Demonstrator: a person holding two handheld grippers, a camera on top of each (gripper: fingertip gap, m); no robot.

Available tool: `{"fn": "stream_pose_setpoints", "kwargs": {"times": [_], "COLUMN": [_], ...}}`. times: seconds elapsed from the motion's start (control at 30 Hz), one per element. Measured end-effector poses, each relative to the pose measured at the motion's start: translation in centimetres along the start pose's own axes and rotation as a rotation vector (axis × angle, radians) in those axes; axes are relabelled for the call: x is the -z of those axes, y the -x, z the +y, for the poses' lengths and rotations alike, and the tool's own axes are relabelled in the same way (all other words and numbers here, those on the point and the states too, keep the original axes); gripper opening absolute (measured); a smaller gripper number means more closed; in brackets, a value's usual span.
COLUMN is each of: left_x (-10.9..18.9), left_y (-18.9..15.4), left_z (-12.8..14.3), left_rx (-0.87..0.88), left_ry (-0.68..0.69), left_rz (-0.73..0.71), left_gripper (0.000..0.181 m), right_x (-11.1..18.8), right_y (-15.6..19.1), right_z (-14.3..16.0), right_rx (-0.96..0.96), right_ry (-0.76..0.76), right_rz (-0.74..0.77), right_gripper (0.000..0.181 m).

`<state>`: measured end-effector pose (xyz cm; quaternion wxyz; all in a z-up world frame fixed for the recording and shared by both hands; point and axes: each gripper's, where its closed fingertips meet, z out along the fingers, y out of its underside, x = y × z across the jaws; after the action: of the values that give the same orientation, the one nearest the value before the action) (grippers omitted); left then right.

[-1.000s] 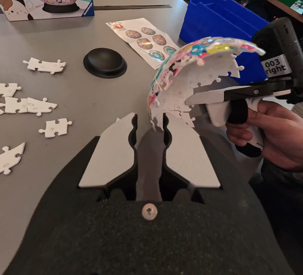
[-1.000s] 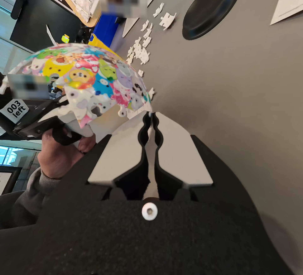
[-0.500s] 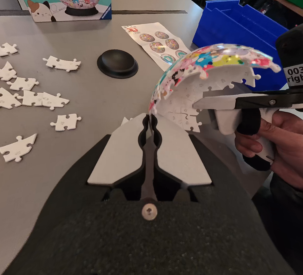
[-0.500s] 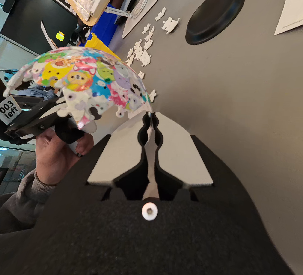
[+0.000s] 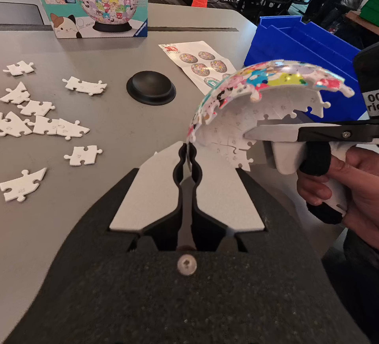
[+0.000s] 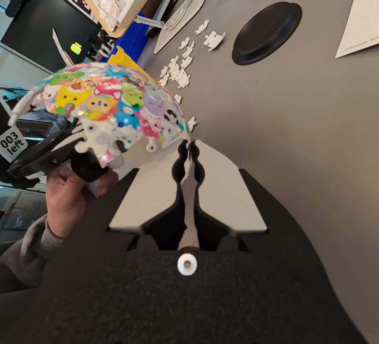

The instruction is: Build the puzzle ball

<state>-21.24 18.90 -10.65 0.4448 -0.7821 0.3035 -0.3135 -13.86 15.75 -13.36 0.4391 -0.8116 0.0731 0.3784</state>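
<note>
A half-built puzzle ball shell (image 5: 266, 88), with colourful cartoon animals outside and white inside, hangs in the air over the grey table (image 5: 123, 133), held between both grippers. My left gripper (image 5: 187, 147) is shut on the shell's lower left rim. My right gripper (image 6: 189, 145) is shut on the rim of the shell (image 6: 114, 104) from the opposite side. It also shows in the left wrist view (image 5: 256, 146), with a hand holding it. Several loose white pieces (image 5: 82, 155) lie face down on the table to the left.
A black round stand (image 5: 151, 87) sits mid-table, and also shows in the right wrist view (image 6: 266, 32). The puzzle box (image 5: 92, 0) stands at the back, with a leaflet (image 5: 203, 63) beside it. A blue bin (image 5: 303, 47) stands at the right edge. There is about 9 centimetres between the tips of the two grippers.
My left gripper, open a second ago, has shut on the shell's rim. The right gripper has stayed shut on the shell. Both have drawn back slightly with it.
</note>
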Motion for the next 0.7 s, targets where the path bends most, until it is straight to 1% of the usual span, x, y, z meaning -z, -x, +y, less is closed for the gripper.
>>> {"fn": "stream_pose_setpoints", "kwargs": {"times": [0.23,0.33,0.4,0.53,0.7], "left_x": [-0.1,0.1,0.2,0.4,0.8], "left_y": [-0.4,-0.4,-0.3,0.2,0.3], "left_z": [0.1,-0.2,-0.4,-0.7,-1.4], "left_rx": [-0.064,-0.082,-0.096,-0.158,-0.323], "left_ry": [0.004,-0.005,-0.011,-0.013,-0.031], "left_rz": [0.034,0.037,0.027,-0.018,-0.088], "left_gripper": [0.003,0.013,0.019,0.020,0.019], "right_x": [0.1,0.1,0.1,0.0,-0.2], "right_y": [-0.4,-0.5,-0.5,-0.4,-0.3], "right_z": [0.3,0.3,0.4,0.5,1.0], "right_rx": [-0.002,-0.003,-0.003,-0.002,0.006], "right_ry": [0.019,0.024,0.025,0.033,0.053], "right_rz": [0.029,0.030,0.029,0.021,0.023], "right_gripper": [0.003,0.003,0.003,0.003,0.003]}}
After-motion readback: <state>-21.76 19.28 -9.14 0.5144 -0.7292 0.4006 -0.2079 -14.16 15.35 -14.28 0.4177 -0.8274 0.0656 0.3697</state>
